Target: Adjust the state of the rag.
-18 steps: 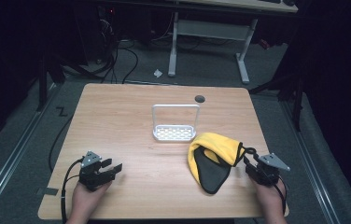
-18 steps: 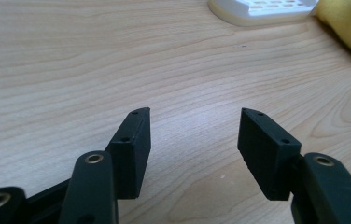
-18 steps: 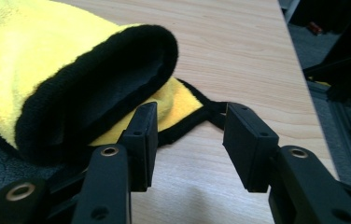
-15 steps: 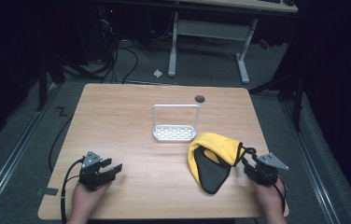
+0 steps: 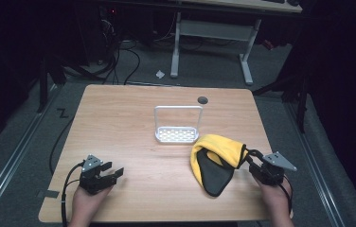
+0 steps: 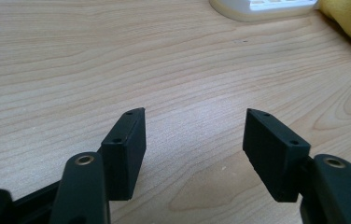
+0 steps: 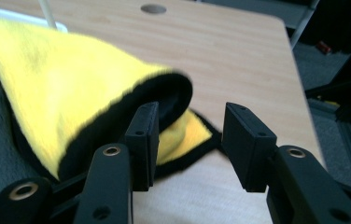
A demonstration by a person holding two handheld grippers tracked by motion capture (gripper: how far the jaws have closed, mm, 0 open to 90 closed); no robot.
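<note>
We note the yellow cloth (image 5: 216, 161) bunched at the table's (image 5: 133, 123) right front. Right gripper (image 5: 256, 163) sits at its right edge, 2 jaws open, a fold just beside one pad. Left gripper (image 5: 112, 174) open, empty, well apart.

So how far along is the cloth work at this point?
Barely started: the yellow cloth lies crumpled beside the white rack. The right gripper stands open at its folded edge, not clamped. The left gripper rests open on bare table. Gripping and handling remain.
</note>
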